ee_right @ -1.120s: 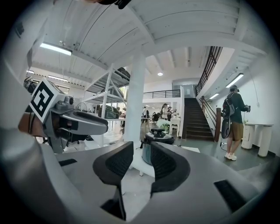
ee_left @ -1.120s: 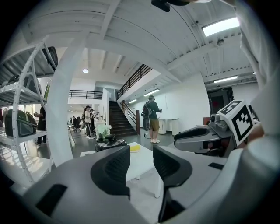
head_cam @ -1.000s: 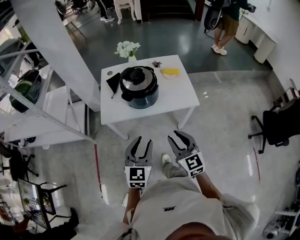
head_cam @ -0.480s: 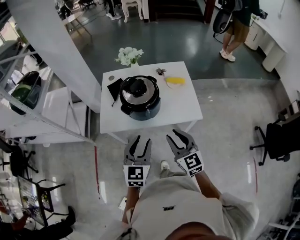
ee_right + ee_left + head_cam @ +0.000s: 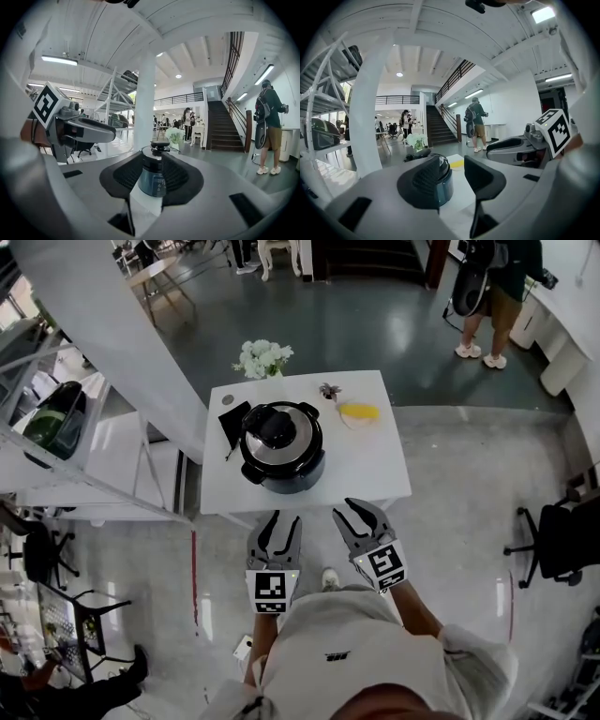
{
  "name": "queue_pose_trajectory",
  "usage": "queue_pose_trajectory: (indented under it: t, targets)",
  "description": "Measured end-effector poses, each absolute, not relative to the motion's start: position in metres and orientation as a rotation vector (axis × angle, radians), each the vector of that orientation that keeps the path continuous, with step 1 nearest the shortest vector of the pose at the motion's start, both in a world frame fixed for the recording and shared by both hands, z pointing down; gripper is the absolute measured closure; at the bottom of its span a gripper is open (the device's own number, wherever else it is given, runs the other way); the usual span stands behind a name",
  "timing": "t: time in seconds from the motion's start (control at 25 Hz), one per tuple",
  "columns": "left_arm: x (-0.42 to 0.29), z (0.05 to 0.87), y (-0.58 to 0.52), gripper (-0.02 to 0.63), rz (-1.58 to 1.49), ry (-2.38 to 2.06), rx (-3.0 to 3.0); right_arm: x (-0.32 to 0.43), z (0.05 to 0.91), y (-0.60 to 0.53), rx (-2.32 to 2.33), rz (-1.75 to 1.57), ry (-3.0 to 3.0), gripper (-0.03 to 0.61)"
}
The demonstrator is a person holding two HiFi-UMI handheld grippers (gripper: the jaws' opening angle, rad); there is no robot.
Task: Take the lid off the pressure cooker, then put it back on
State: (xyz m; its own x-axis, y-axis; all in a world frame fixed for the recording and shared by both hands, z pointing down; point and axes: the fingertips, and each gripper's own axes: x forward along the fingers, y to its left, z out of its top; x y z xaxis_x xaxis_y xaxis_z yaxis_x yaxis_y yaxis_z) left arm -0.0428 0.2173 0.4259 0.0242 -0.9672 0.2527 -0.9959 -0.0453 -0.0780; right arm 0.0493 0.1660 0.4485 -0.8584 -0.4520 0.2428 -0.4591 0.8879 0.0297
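Dark round pressure cooker (image 5: 281, 448): steel lid (image 5: 277, 428) on, atop white surface (image 5: 375, 465).
Left hand-held gripper (image 5: 286, 517): slightly spread, empty, short of cooker.
Right hand-held gripper (image 5: 356, 517): spread, empty, likewise.

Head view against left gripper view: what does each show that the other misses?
Only the head view: the wearer's shirt, the marker cube on the left gripper, an office chair. Only the left gripper view: the balcony, the ceiling lights. Both: the cooker with its lid on, the table, the flowers, a person with a backpack.
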Motion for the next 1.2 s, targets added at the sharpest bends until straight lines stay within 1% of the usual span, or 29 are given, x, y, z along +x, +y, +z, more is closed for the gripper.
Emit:
queue_pose_trajectory:
  t: [0.52,0.88,1.2]
  targets:
    - [-0.065,0.428,0.179,0.437,0.362,-2.114,2.131,0.026,0.448,0.125,0.658,0.050,-2.816,0.471]
    - [-0.094,0.428,0.142,0.437,0.357,-2.109,2.161,-0.001,0.456,0.092,0.670,0.035,-2.812,0.471]
    - [-0.130,0.435,0.094,0.428,0.386,-2.065,2.189,-0.039,0.462,0.054,0.683,0.075,-2.791,0.471]
